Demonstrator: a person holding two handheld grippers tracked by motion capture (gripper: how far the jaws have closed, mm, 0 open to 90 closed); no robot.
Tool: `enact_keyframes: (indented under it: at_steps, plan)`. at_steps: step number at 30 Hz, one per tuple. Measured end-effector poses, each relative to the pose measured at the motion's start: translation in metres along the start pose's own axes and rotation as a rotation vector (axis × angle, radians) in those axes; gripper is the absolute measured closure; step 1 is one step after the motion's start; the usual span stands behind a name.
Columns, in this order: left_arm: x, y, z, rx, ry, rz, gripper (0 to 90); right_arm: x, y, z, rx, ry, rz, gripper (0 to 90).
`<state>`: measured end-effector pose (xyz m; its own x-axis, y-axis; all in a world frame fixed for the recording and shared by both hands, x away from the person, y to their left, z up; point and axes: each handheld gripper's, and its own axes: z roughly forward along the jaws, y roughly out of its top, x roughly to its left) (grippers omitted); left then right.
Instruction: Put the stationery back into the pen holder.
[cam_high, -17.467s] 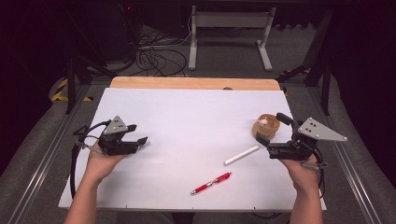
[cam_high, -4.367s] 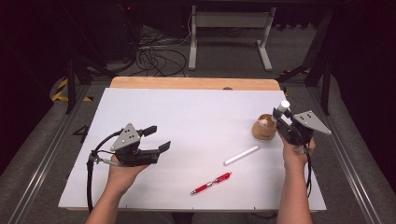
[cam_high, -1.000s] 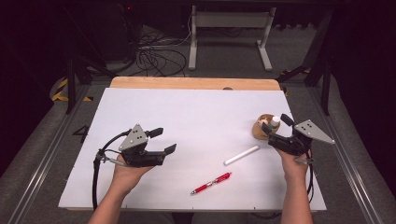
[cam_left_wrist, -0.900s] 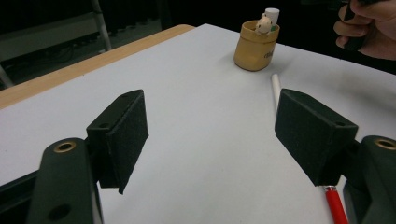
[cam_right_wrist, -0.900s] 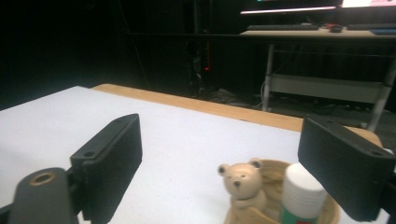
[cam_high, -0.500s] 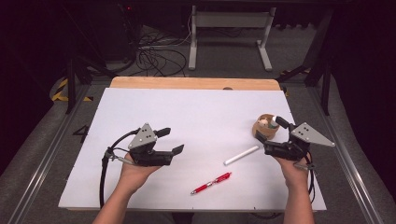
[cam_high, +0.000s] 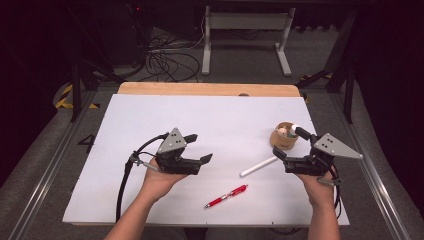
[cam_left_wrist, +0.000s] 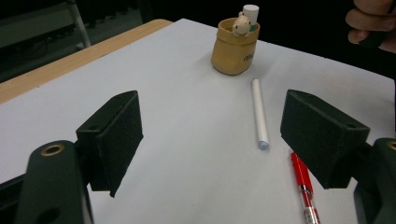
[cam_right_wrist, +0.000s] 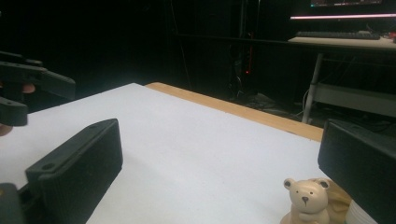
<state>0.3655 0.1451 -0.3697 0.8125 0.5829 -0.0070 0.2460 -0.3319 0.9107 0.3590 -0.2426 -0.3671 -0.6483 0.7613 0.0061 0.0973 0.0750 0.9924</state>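
Note:
A wooden cup (cam_high: 280, 142) with a small bear figure (cam_right_wrist: 303, 198) stands at the right of the white board, with a white marker (cam_left_wrist: 251, 9) upright in it. Another white marker (cam_high: 258, 166) and a red pen (cam_high: 226, 196) lie flat near the front middle. My right gripper (cam_high: 289, 142) is beside the cup. Its jaws have just been opening and now stand open, gripping nothing. My left gripper (cam_high: 199, 147) hovers left of the pens and points toward them. Its jaws have also been opening, and nothing is between them.
The white board (cam_high: 150, 115) lies on a wooden table whose far edge (cam_high: 200, 89) is visible. Metal rails run along both sides. Cables and a table frame (cam_high: 245, 22) sit on the dark floor beyond.
My left gripper has moved right, toward the pens, with its jaws a little wider. The right gripper's jaws have spread beside the cup and the hand has drawn back slightly.

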Motion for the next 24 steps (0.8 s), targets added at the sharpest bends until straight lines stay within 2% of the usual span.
enact_keyframes:
  at_steps: [10,24]
  plan:
    - [-0.008,0.012,0.027,0.039,-0.024,0.008,16.9,-0.001,0.003,-0.004,-0.013,0.014,0.005,0.0]
    - [-0.018,0.021,0.064,0.104,-0.034,0.024,12.3,-0.001,0.007,-0.01,-0.015,0.021,0.0,0.0]
